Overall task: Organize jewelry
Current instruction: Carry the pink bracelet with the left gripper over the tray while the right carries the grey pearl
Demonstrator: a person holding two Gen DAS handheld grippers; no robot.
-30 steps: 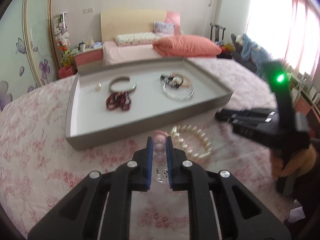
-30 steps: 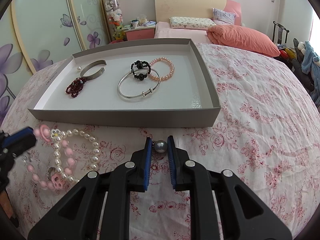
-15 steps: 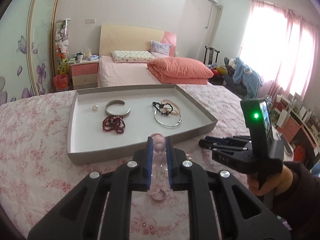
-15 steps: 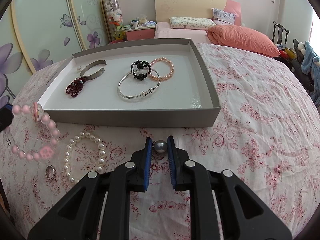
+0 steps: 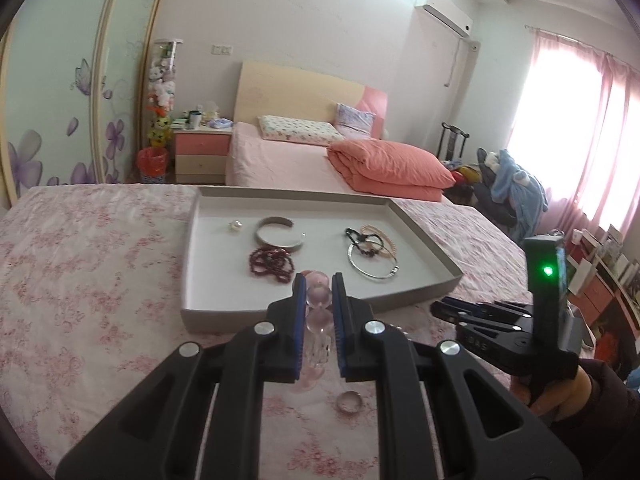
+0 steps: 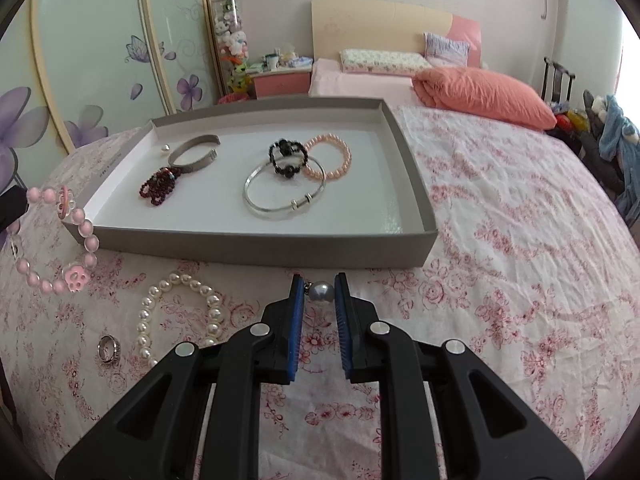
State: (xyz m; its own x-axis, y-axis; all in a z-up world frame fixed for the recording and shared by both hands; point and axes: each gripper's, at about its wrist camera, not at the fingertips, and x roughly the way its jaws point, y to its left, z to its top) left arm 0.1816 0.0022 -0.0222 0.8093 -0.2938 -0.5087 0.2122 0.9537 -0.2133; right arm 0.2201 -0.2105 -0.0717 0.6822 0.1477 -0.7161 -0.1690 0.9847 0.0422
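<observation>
Fingers of left gripper [image 5: 319, 286] clamp the pink bead bracelet [image 6: 60, 236], which dangles above the floral bedspread [image 6: 520, 240] just left of the grey tray [image 6: 256, 246]. Right gripper [image 6: 320, 292] fingers pinch a grey pearl [image 6: 323, 293] just in front of the tray; white pearl bracelet [image 6: 180, 312] & ring [image 6: 109, 348] lie on the bedspread nearby.

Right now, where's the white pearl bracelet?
In the right wrist view the white pearl bracelet lies on the flowered bedspread, lower left, in front of the grey tray, beside a silver ring.
</observation>
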